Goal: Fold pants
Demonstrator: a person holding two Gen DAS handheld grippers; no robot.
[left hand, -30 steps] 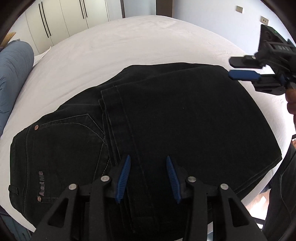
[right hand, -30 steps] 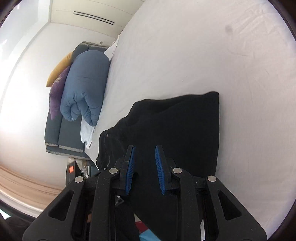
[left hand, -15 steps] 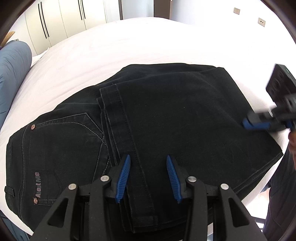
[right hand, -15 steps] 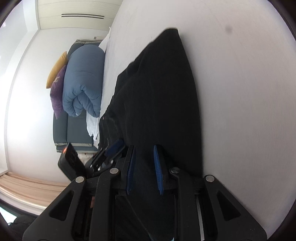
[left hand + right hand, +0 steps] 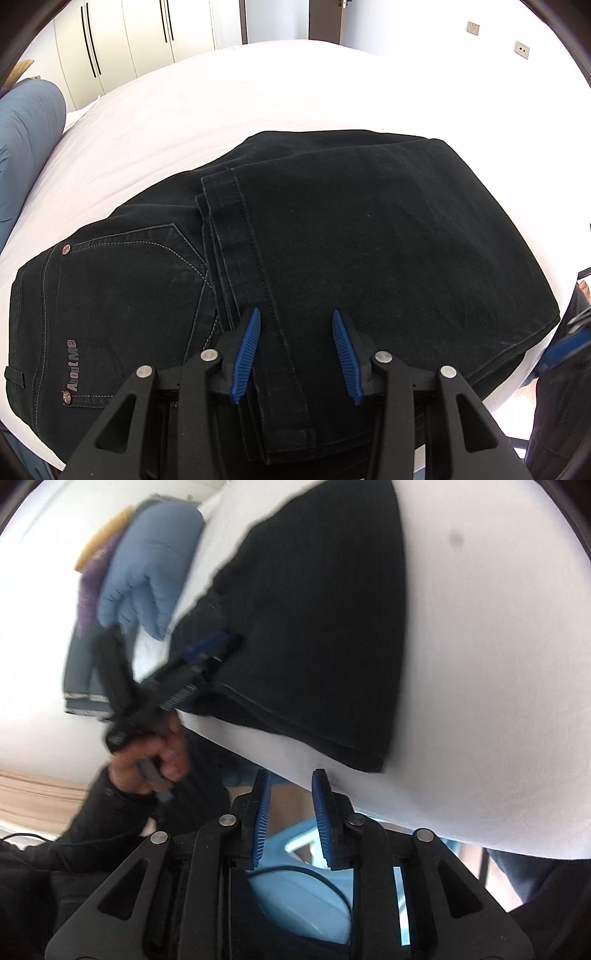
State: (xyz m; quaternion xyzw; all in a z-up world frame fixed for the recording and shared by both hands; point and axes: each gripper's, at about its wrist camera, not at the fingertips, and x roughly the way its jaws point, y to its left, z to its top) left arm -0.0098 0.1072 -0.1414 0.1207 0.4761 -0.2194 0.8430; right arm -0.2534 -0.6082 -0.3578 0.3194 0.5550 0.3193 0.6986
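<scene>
Black jeans [image 5: 332, 236] lie folded on the white bed [image 5: 258, 92], the leg hems laid over the seat beside a back pocket [image 5: 122, 280]. My left gripper [image 5: 295, 314] hovers open over the hem near the front edge, with nothing pinched; in the right wrist view the left gripper [image 5: 203, 650] sits at the jeans' left side. My right gripper [image 5: 291, 775] is just off the bed's near edge, short of the jeans' folded corner [image 5: 369, 753]. Its jaws are opening and nothing is between them. The left wrist view shows the right gripper [image 5: 569, 343] only as a blur.
A rolled blue duvet [image 5: 155, 565] with purple and yellow cushions lies on a grey bench left of the bed. White wardrobes [image 5: 129, 40] stand beyond the bed. A person's hand [image 5: 151, 753] holds the left gripper. A light blue object [image 5: 303, 897] sits below the bed edge.
The right gripper has swung from above the jeans' far right side down to the near edge of the bed, off the cloth. The left gripper has stayed over the hem.
</scene>
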